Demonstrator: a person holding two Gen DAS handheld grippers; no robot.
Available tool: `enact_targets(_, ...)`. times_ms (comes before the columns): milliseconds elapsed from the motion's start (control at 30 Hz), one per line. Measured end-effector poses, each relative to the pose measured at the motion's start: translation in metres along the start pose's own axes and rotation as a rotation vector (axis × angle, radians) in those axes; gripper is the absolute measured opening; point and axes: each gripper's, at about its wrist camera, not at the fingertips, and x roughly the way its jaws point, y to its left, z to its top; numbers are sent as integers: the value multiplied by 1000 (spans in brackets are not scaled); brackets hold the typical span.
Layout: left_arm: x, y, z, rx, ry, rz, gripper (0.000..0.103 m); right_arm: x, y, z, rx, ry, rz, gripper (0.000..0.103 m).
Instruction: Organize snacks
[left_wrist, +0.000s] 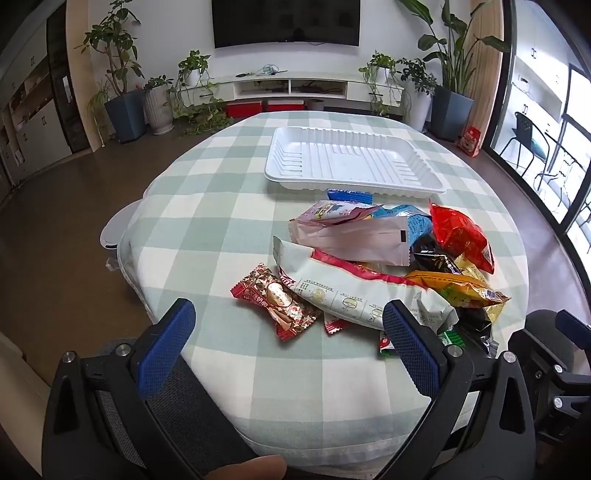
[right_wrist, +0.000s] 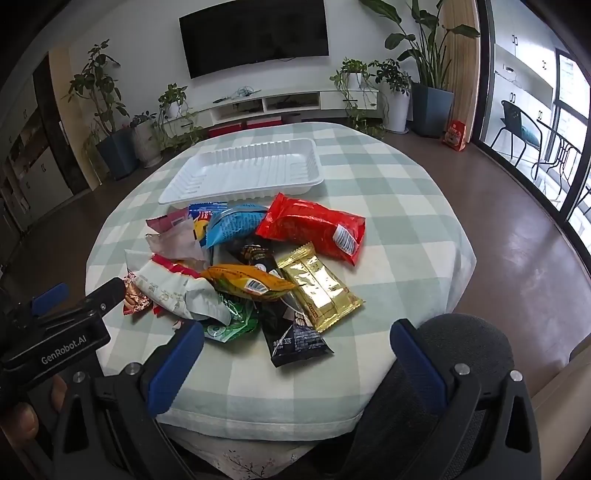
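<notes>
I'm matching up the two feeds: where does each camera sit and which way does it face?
Left wrist: on the left gripper, angled down at the snack pile; open fingers, a fingertip.
Right wrist: on the right gripper, same tilt; open fingers, the left gripper beside it.
Shared: white tray, checked tablecloth, television.

Home living room, wall-mounted television (left_wrist: 286, 22), low media console (left_wrist: 291, 86), potted plants (left_wrist: 118, 70), checked tablecloth (left_wrist: 207, 206)

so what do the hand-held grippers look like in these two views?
The left hand-held gripper and the right hand-held gripper look alike: black angular frames with silver round bolts, and two fingers faced with blue textured pads. The left one's black body, seen from the right wrist view, carries white "GenRobot.AI" lettering. No cables or sleeves show.
</notes>
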Motion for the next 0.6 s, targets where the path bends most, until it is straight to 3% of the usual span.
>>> enact_targets(600,1,-1,0,2,2,3,103,6,-1,-4,5,15,0,103)
